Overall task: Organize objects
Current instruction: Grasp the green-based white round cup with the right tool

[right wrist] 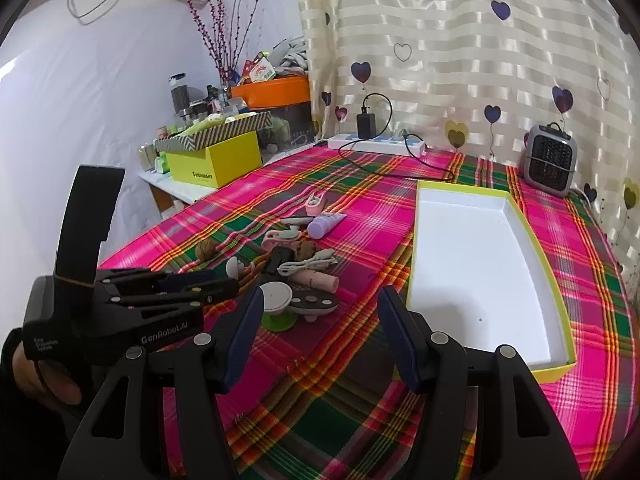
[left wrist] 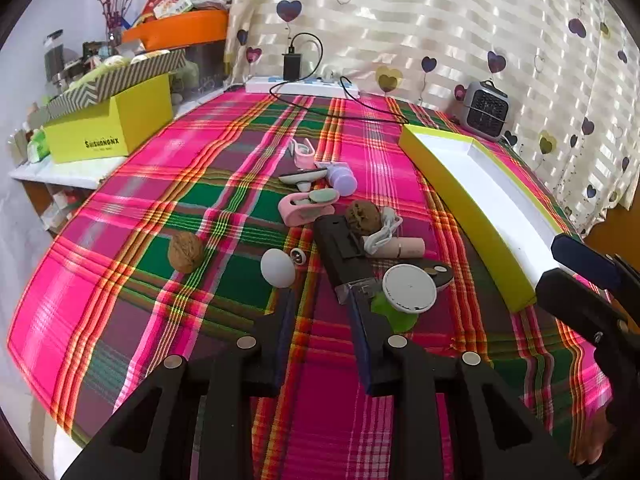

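Objects (left wrist: 352, 236) to be sorted sit in a loose heap mid-counter on the plaid cloth (left wrist: 160, 184), and the left tool (left wrist: 320, 312) hovers right over the near edge of that heap, jaws partly apart with nothing between them, only cloth showing in the gap. Its left finger tip sits just below a white egg-shaped piece (left wrist: 277, 267), whether touching I cannot tell; its right finger reaches up beside a round white disc (left wrist: 409, 288) on a green base, at the low end of a long black device (left wrist: 340, 248). Over on the right, the right tool (right wrist: 320, 320) stands wide open, empty, held above bare cloth between the heap and the yellow-rimmed white tray (right wrist: 480, 264), touching nothing. Past the left tool: a walnut (left wrist: 185, 251) alone to the left, a second walnut (left wrist: 362, 217) on the black device, a coiled white cable (left wrist: 382, 232), a pink clip (left wrist: 306, 208) and a lilac tube (left wrist: 342, 179) further back. That tray has nothing in it. At the far edge, a white power strip (left wrist: 300, 86) and a small grey heater (left wrist: 486, 110) against the curtain.
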Demonstrator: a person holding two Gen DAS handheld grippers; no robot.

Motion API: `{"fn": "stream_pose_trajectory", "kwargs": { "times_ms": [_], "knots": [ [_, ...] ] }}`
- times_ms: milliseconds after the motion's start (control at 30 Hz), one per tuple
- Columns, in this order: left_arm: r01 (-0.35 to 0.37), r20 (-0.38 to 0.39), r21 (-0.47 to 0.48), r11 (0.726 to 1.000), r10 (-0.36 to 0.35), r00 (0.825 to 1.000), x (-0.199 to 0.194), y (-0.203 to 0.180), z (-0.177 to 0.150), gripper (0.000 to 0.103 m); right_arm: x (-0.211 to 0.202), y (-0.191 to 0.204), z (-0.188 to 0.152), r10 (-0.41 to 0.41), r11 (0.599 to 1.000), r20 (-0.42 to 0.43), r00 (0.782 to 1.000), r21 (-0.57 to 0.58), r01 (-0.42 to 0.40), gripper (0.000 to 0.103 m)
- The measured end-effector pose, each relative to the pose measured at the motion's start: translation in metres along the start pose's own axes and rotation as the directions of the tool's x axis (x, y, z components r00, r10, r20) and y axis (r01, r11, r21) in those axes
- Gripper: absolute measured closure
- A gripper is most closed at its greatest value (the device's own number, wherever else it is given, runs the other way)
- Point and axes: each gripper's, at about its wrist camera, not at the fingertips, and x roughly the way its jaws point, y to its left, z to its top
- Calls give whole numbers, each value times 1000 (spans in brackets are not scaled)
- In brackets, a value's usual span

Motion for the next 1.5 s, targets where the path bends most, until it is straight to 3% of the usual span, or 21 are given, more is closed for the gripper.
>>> {"fn": "stream_pose_trajectory", "kwargs": {
  "times_ms": [467,567,733,1033,1133,1500],
  "knots": [
    [15,30,9,1000,-15,999,-2,16,1,78,18,12,-2,54,998,-52,997,-23,-55,43],
    [-10,40,7,1000,10,999,-2,19,2,78,24,16,-3,66,997,-66,996,-35,-69,43],
    [-9,17,-24,1000,9,1000,7,30,4,78,36,22,-4,84,995,-95,992,-47,-88,43],
    [35,-3,-36,999,-35,999,18,38,7,77,56,30,-4,96,993,-133,986,-57,-104,44],
    [49,-14,-35,998,-49,999,23,41,8,76,61,32,-3,101,992,-147,984,-63,-111,52],
    [81,-28,-31,996,-82,996,34,41,16,70,78,35,-1,93,990,-199,976,-86,-112,52]
  ]
}}
